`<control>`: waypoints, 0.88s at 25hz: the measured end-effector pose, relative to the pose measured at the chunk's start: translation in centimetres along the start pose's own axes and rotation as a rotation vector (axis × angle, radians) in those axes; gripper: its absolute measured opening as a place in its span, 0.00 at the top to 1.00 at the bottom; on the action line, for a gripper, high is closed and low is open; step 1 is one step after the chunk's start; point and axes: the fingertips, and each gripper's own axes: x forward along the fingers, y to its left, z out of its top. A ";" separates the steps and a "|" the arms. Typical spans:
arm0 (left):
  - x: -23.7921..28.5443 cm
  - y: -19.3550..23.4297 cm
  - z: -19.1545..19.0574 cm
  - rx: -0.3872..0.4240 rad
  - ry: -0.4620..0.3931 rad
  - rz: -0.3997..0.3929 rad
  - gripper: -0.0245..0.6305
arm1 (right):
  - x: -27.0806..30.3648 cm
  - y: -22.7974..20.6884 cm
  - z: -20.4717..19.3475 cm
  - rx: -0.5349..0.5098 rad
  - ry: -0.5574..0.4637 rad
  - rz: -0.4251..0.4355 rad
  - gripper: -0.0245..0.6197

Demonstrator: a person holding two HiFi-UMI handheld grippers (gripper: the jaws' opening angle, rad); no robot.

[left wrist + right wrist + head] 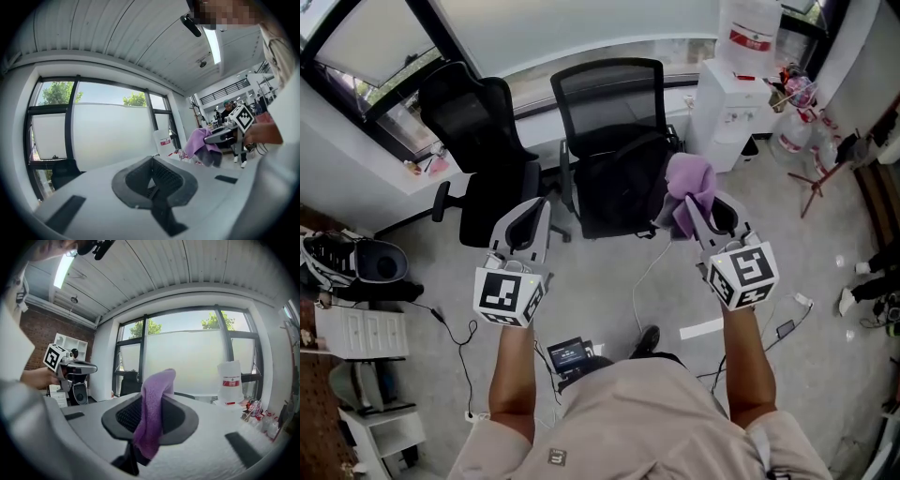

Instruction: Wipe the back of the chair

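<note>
Nearest the person, the left gripper [530, 211] has its jaws pressed together on nothing. It is held level with, and well apart from, the right gripper [698, 214], whose jaws are clamped on a fold of the purple cloth [689, 183]. In the right gripper view the cloth rises out of the closed jaws and flops forward over their tips, with a loose tail hanging below. Ahead of both grippers, and lower, stands the mesh-backed chair [609, 98]. Its seat faces the person and its backrest is on the far side of the seat, roughly between the two grippers' lines of reach. The cloth appears clear of it, so wiping has probably not begun. To do the step well, the right gripper would likely need to go forward and tilt so that the draped face of the cloth, not the bare jaw tips, lies flat on the mesh. It could then run overlapping passes from the top rail downward with light pressure, since the mesh will give and the chair may swivel away. The empty left gripper could steady the frame. The short grip risks the cloth pulling out when dragged. Ahead and left of the left gripper sits a second chair [473, 122], and ahead and right of the right gripper a water dispenser [733, 108]. Beyond all runs the window [187, 357].
</note>
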 end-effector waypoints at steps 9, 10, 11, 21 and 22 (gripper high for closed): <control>3.8 -0.7 0.1 0.007 0.007 -0.012 0.95 | 1.4 -2.7 -0.4 0.018 -0.010 0.003 0.84; 4.2 -0.5 -0.1 0.003 0.006 -0.014 0.95 | 1.7 -2.8 -0.5 0.019 -0.005 0.001 0.84; 4.7 -0.2 -0.3 -0.001 0.006 -0.017 0.95 | 1.9 -3.0 -0.6 0.019 -0.001 -0.002 0.84; 12.0 4.0 -2.3 -0.044 -0.031 -0.094 0.95 | 5.7 -5.9 -1.0 -0.002 0.043 -0.110 0.84; 12.9 4.5 -2.4 -0.047 -0.036 -0.107 0.95 | 6.3 -6.1 -0.8 -0.006 0.047 -0.123 0.84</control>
